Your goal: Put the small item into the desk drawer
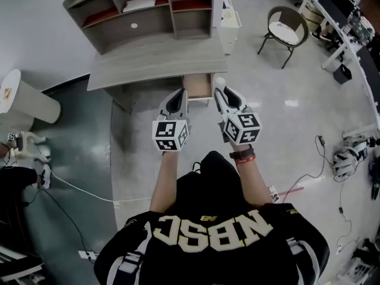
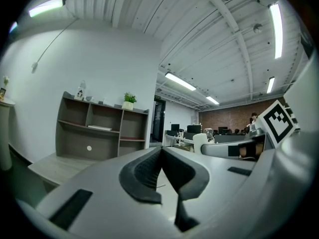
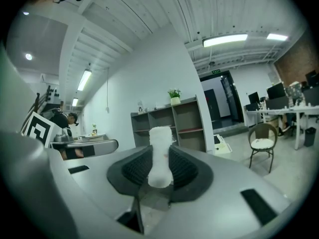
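Observation:
The small item point(image 1: 219, 81) is a white, rounded stick. My right gripper point(image 1: 221, 91) is shut on it, and it stands upright between the dark pads point(image 3: 183, 169) in the right gripper view, where the small item point(image 3: 160, 155) pokes above my right gripper point(image 3: 160, 171). My left gripper point(image 1: 177, 95) hangs beside it; its jaws meet at the tip of my left gripper point(image 2: 160, 151), shut on nothing. Both hover just in front of the grey desk point(image 1: 154, 61). Its wooden drawer point(image 1: 199, 88) stands pulled out between the two grippers.
A grey shelf unit point(image 1: 142, 10) sits on the desk's back. To the right are a low white cabinet point(image 1: 230, 22) and a round chair point(image 1: 286, 28). A white stand point(image 1: 24, 100) is at the left. Cables point(image 1: 71, 186) trail over the floor.

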`<state>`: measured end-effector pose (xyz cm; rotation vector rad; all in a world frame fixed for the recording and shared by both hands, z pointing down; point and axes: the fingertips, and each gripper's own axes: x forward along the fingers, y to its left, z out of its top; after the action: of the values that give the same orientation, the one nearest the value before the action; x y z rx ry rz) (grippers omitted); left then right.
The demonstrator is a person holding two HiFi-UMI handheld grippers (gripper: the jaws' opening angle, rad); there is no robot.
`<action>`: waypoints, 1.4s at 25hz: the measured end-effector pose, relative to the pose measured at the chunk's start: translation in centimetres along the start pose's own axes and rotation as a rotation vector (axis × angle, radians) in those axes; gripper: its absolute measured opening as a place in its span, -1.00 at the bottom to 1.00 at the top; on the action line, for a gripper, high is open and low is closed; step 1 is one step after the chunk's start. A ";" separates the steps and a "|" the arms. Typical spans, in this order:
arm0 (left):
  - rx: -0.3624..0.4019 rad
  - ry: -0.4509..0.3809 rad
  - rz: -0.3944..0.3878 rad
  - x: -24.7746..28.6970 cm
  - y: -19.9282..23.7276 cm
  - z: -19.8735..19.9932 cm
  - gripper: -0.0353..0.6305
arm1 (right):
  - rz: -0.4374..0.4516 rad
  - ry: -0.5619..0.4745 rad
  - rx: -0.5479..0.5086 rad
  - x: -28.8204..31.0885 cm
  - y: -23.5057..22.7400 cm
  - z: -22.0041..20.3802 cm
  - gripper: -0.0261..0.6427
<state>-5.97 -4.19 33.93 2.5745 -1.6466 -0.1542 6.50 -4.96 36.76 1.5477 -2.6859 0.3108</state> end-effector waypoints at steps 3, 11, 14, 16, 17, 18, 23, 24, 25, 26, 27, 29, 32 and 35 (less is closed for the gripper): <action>-0.009 0.020 -0.002 0.6 1.2 -0.7 -0.85 | 0.003 0.032 -0.009 2.0 -0.1 -1.0 -0.61; -0.046 0.068 0.037 2.4 4.6 -3.9 -0.85 | 0.065 0.092 -0.027 7.0 -0.2 -2.9 -0.61; -0.065 0.092 0.066 3.6 6.1 -5.6 -0.85 | 0.100 0.139 -0.050 9.3 -0.4 -4.4 -0.61; -0.070 0.112 0.068 4.4 6.5 -6.6 -0.85 | 0.120 0.176 -0.060 10.3 -0.7 -5.6 -0.61; -0.071 0.123 0.069 4.9 6.7 -7.0 -0.85 | 0.130 0.193 -0.061 10.9 -0.9 -6.2 -0.61; -0.073 0.134 0.069 5.3 6.9 -7.4 -0.85 | 0.139 0.207 -0.061 11.4 -1.1 -6.6 -0.61; -0.088 0.193 0.071 7.1 7.9 -9.7 -0.85 | 0.151 0.268 -0.025 13.9 -2.2 -8.5 -0.60; -0.090 0.203 0.071 7.5 8.0 -10.1 -0.85 | 0.156 0.279 -0.022 14.2 -2.4 -8.8 -0.60; -0.092 0.213 0.071 7.8 8.0 -10.5 -0.85 | 0.162 0.291 -0.022 14.5 -2.7 -9.2 -0.60; -0.094 0.223 0.072 8.1 8.1 -10.8 -0.85 | 0.169 0.303 -0.023 14.8 -2.9 -9.5 -0.60; -0.095 0.233 0.072 8.4 8.1 -11.2 -0.85 | 0.177 0.315 -0.024 15.1 -3.1 -9.9 -0.60; -0.097 0.252 0.069 8.9 8.1 -11.9 -0.85 | 0.191 0.338 -0.024 15.6 -3.5 -10.7 -0.60; -0.104 0.282 0.071 9.5 8.5 -13.1 -0.85 | 0.205 0.374 -0.019 16.7 -4.0 -12.0 -0.60; -0.120 0.312 0.085 10.1 9.4 -14.6 -0.85 | 0.223 0.411 -0.011 18.0 -4.4 -13.3 -0.60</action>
<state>-8.32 -17.05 49.09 2.2963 -1.5746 0.1430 0.21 -20.00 52.65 1.0389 -2.5193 0.5508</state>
